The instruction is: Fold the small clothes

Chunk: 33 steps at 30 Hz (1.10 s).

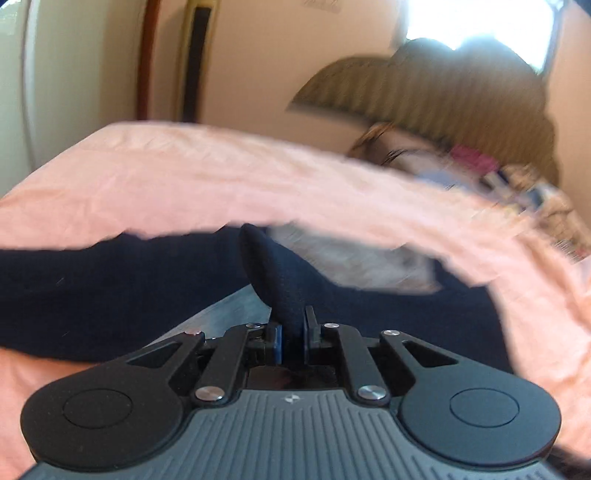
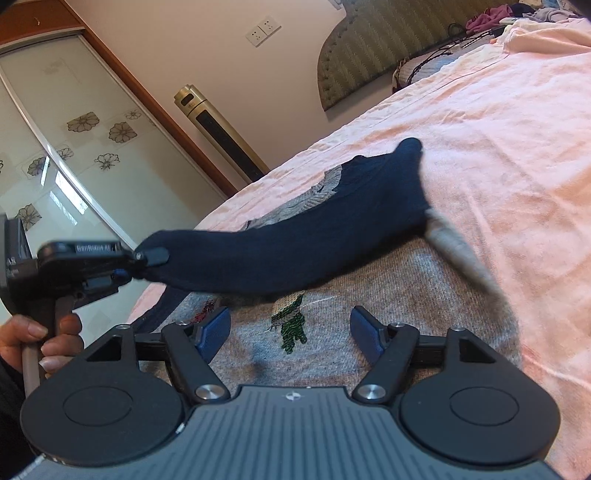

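A small grey knit sweater [image 2: 399,295] with navy sleeves and a green sequin figure lies on the pink bed sheet [image 2: 498,122]. My left gripper [image 2: 147,264] is shut on the cuff of a navy sleeve [image 2: 295,243] and holds it lifted across the grey body. In the left wrist view the pinched navy fabric [image 1: 273,280] stands up between the shut left gripper [image 1: 291,339]. My right gripper [image 2: 290,334] is open and empty, low over the sweater's front near the sequin figure [image 2: 290,325].
The padded headboard [image 2: 369,48] and a pile of clothes [image 2: 517,14] with dark cables are at the bed's far end. A gold tower fan [image 2: 221,136] and a sliding wardrobe door [image 2: 74,147] stand beside the bed on the left.
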Each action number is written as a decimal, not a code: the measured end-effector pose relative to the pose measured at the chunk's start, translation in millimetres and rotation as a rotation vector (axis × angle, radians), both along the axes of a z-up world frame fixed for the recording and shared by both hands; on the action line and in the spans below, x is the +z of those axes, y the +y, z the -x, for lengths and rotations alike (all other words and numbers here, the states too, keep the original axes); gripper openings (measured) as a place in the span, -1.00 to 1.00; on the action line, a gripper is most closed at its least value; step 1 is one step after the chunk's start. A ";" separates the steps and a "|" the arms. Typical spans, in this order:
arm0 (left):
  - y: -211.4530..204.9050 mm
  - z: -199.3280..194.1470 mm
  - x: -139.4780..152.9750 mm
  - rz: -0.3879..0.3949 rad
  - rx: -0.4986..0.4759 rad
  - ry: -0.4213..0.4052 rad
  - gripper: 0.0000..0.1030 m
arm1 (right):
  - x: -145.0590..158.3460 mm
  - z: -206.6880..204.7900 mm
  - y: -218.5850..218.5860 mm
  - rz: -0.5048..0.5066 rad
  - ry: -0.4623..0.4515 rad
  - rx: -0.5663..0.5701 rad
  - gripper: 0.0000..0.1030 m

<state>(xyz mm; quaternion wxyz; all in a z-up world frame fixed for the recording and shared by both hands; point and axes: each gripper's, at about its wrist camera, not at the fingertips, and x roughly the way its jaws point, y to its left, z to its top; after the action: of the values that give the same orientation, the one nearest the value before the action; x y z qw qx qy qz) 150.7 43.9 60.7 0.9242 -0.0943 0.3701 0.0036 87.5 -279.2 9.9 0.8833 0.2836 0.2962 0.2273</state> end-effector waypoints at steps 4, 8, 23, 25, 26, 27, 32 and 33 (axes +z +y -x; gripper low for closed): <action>16.5 9.8 -29.4 -0.021 0.033 0.094 -0.53 | 0.4 0.0 0.7 0.004 -0.003 0.007 0.45; 22.5 31.4 -3.9 -0.031 0.109 -0.048 0.26 | 18.9 -1.7 8.0 0.086 0.026 0.002 0.51; 5.1 -3.6 -40.6 -0.031 -0.075 -0.073 0.36 | 9.3 -132.0 61.6 0.645 -0.048 0.003 1.00; 18.0 13.9 -36.0 -0.014 -0.023 -0.112 0.37 | 8.6 -132.9 61.5 0.644 -0.045 0.003 1.00; 32.4 32.1 -33.8 0.009 0.022 -0.142 0.37 | 8.2 -132.4 61.0 0.643 -0.046 0.004 1.00; 49.8 43.6 -31.4 0.036 0.074 -0.168 0.39 | 8.2 -132.3 60.3 0.642 -0.048 0.004 1.00; 181.4 97.1 -31.6 0.234 0.499 -0.225 0.53 | 9.1 -130.8 58.6 0.638 -0.050 0.004 1.00; 211.7 105.0 -34.8 0.304 0.586 -0.227 0.53 | 9.8 -132.1 59.6 0.642 -0.050 0.004 1.00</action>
<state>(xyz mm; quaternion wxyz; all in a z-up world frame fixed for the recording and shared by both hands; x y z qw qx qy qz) 45.7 255.6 25.9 0.8947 -0.3326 0.2184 0.2030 219.6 -219.7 19.7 0.9341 -0.0160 0.3316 0.1309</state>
